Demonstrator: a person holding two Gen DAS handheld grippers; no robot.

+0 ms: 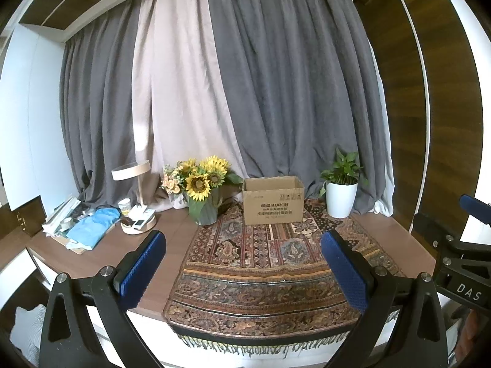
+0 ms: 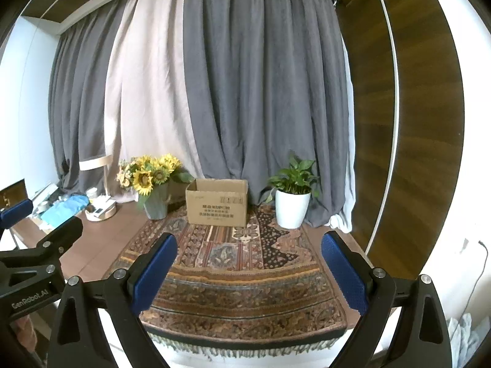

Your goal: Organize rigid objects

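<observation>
An open cardboard box point(image 1: 273, 204) stands at the back of a patterned rug point(image 1: 264, 279) on the wooden desk; it also shows in the right wrist view point(image 2: 216, 202). My left gripper point(image 1: 244, 266) is open and empty, held before the rug's front edge, far from the box. My right gripper point(image 2: 250, 271) is open and empty, beside it to the right. No loose object lies on the rug point(image 2: 242, 276). What is inside the box is hidden.
A sunflower vase point(image 1: 202, 190) stands left of the box, a potted plant in a white pot point(image 1: 340, 196) right of it. At the far left are a lamp point(image 1: 135, 184), a round tray with small items point(image 1: 138, 224), blue cloth point(image 1: 92, 227). Curtains hang behind.
</observation>
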